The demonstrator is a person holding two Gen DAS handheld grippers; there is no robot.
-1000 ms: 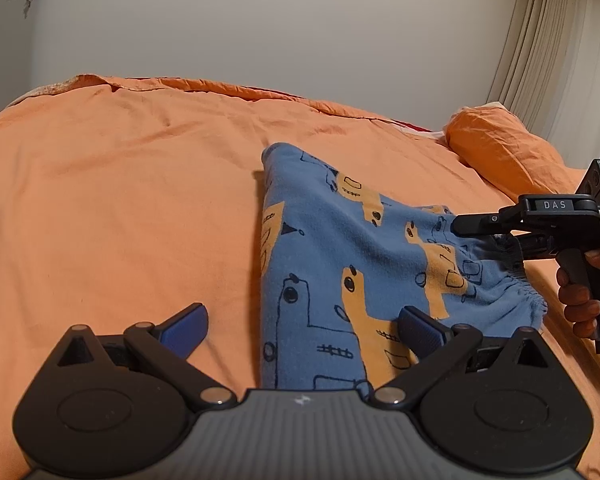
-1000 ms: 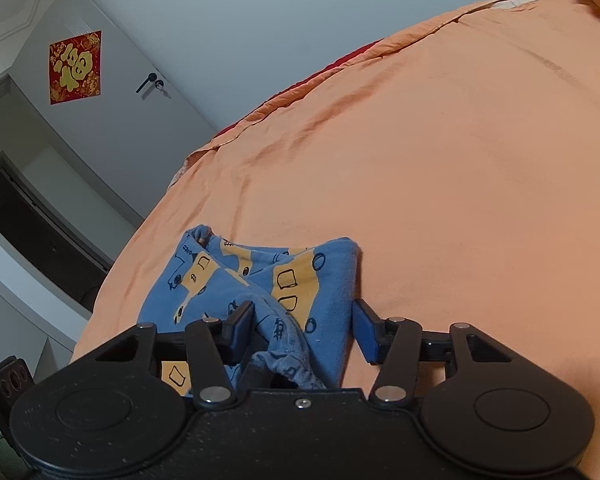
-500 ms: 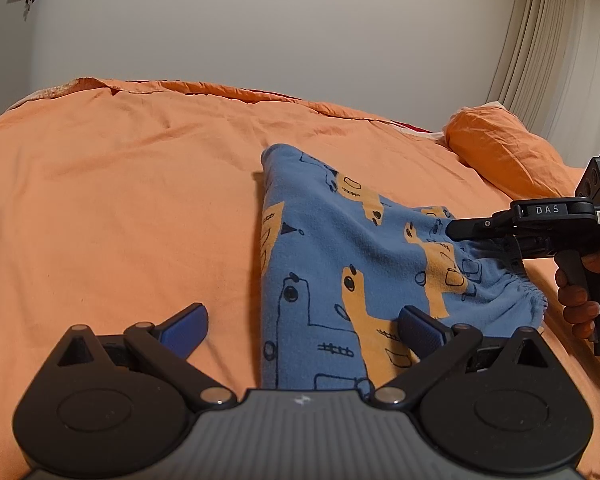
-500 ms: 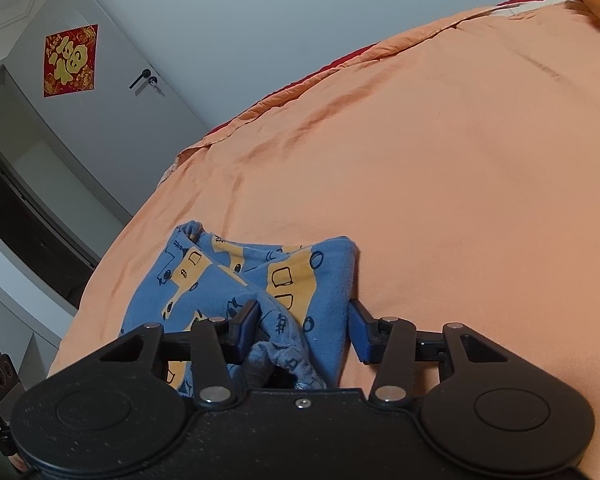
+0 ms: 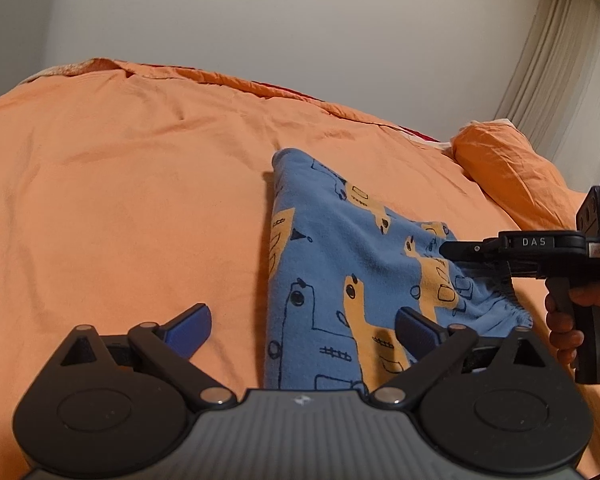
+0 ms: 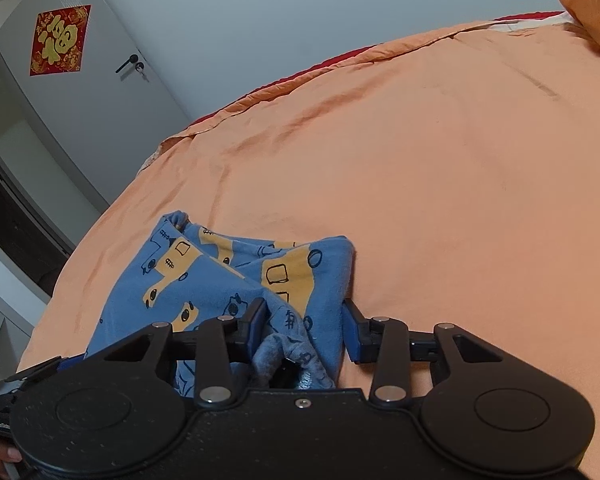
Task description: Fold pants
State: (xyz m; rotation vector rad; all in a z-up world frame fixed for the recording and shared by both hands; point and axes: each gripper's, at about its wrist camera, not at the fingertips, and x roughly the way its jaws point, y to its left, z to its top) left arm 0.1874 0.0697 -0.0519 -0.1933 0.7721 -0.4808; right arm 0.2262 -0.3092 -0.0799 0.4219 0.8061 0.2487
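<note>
Blue pants (image 5: 340, 264) with a yellow print lie folded on the orange bed (image 5: 120, 200). My left gripper (image 5: 302, 326) hovers low over their near left edge, jaws wide and closing slightly. One pad is above the sheet, the other above the cloth, and neither presses. In the right wrist view the pants (image 6: 220, 280) bunch at the waistband between the fingers of my right gripper (image 6: 304, 326). Those jaws are closing and both pads touch the cloth. The left wrist view shows the right gripper (image 5: 456, 250) side-on over the waistband, held by a hand (image 5: 564, 320).
An orange pillow (image 5: 504, 168) lies at the far right of the bed, beside a pale curtain (image 5: 572, 60). The orange sheet (image 6: 460, 160) stretches wide beyond the pants. A grey door (image 6: 80, 100) with a red decoration stands past the bed's far edge.
The right gripper's jaws have narrowed onto the bunched waistband; the gap beside the cloth is gone. The left gripper has barely moved.
</note>
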